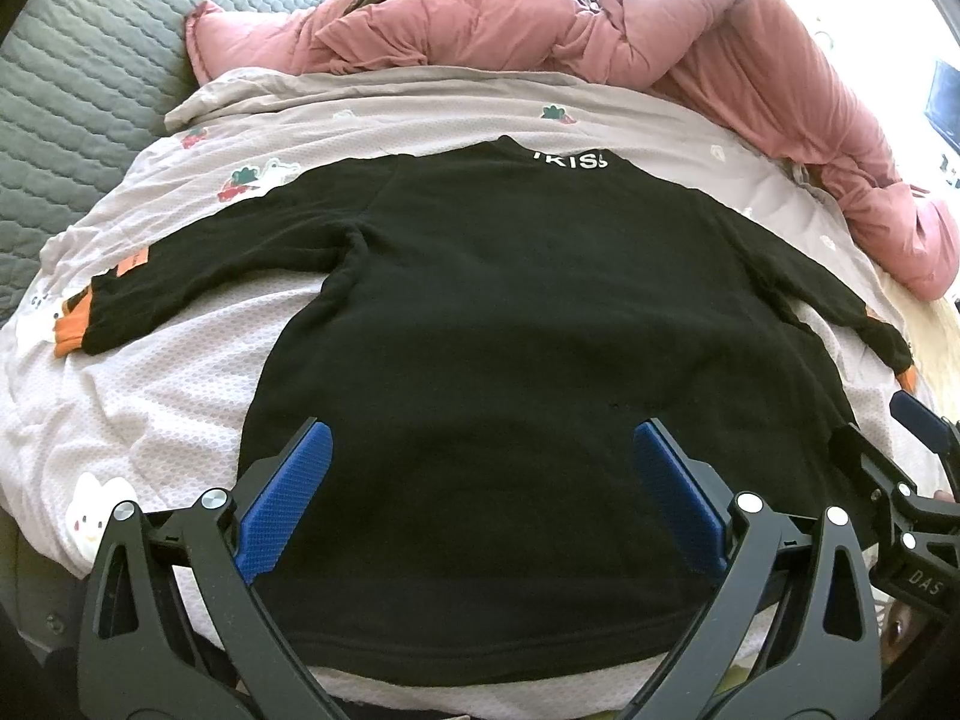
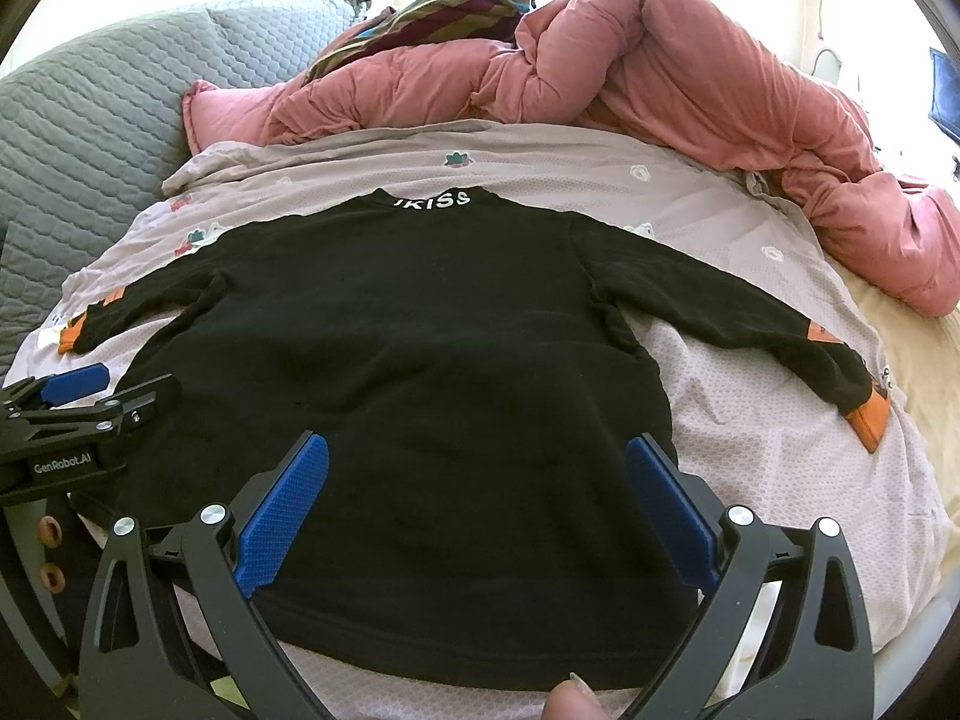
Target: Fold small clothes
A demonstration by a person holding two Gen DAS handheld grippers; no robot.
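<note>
**Both sets of fingers spread wide over a flat black top**

The blue-padded fingers [image 1: 288, 498] of the left gripper [image 1: 480, 492] stand wide apart with nothing between them, poised above the lower half of a small black sweater [image 1: 510, 330]. The right gripper [image 2: 477, 495] is just the same: its fingers [image 2: 285, 510] are splayed and hold no cloth. The two tools sit side by side near the hem, each one's tip showing at the edge of the other's view.

The sweater lies spread out flat, hem nearest the grippers and collar farthest off, with white lettering [image 2: 433, 200] across the neck. Both sleeves stretch out sideways and end in orange cuffs [image 2: 868, 417], and there is an orange patch [image 1: 133, 264] on the left sleeve.

Under it is a pale sheet [image 1: 150, 390] printed with little cartoon figures. Behind that a pink quilt [image 2: 690, 60] is heaped up, with a striped cloth [image 2: 456, 6] on top, and a grey quilted cover [image 1: 78, 90] off to the left. A fingertip [image 2: 570, 702] pokes in at the bottom of the right view.
</note>
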